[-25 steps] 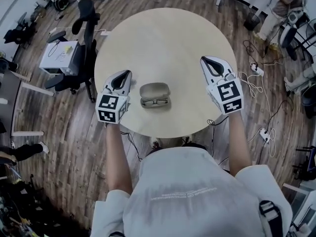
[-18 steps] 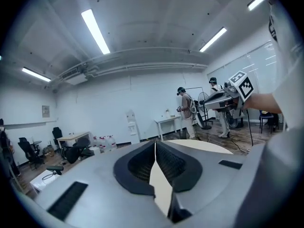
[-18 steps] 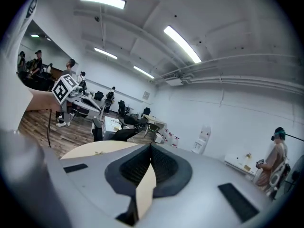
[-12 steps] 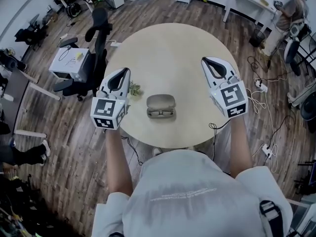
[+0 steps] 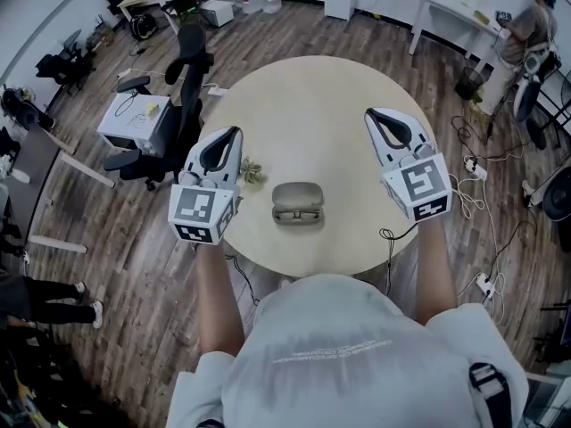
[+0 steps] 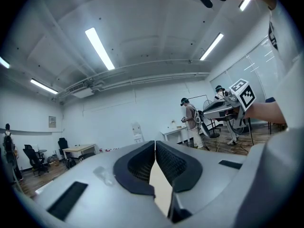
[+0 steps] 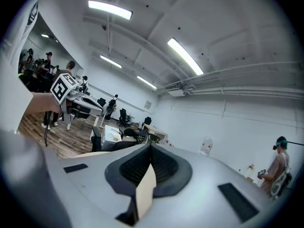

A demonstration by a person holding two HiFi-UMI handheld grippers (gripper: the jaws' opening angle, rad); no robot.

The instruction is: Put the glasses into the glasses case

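Note:
An open grey glasses case (image 5: 297, 202) lies on the round pale wooden table (image 5: 312, 96), near its front edge. Dark-framed glasses (image 5: 299, 213) appear to lie in its lower half. My left gripper (image 5: 229, 137) is held above the table's left edge, to the left of the case, shut and empty. My right gripper (image 5: 378, 115) is held to the right of the case, also shut with nothing in it. In the left gripper view the jaws (image 6: 155, 144) meet and point out over the room; in the right gripper view the jaws (image 7: 150, 149) are closed too.
A small green thing (image 5: 251, 172) lies on the table beside the left gripper. A black office chair (image 5: 185, 69) and a white cabinet (image 5: 134, 123) stand to the left of the table. Cables (image 5: 464, 163) trail on the wooden floor at the right. A person (image 5: 525, 18) stands at the far right.
The view has drawn back and the table sits farther up the picture. The green thing has come into sight beside the left gripper. Both grippers stay shut, either side of the case.

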